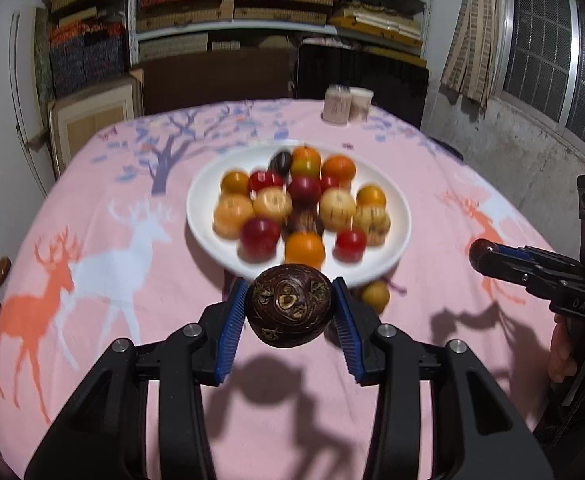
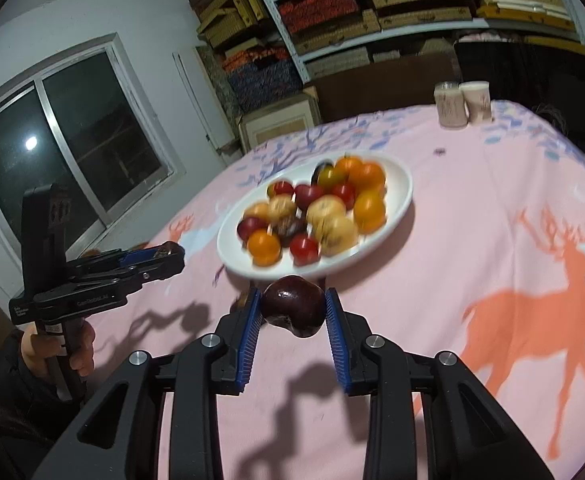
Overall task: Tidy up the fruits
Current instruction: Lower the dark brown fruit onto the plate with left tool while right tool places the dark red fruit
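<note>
- Left wrist view: left tongs (image 1: 290,306) clamped on a dark brown, patterned fruit (image 1: 288,305), lifted above the pink deer-print worktop (image 1: 132,280), just short of the white plate (image 1: 204,216) heaped with fruits.
- Small yellow fruit (image 1: 375,295) on the cloth beside the plate rim.
- Right wrist view: right tongs (image 2: 293,311) gripping a dark red plum (image 2: 293,308), near the plate's front edge.

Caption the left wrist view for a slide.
Left gripper holds a dark brown fruit before a white plate of fruits.
</note>
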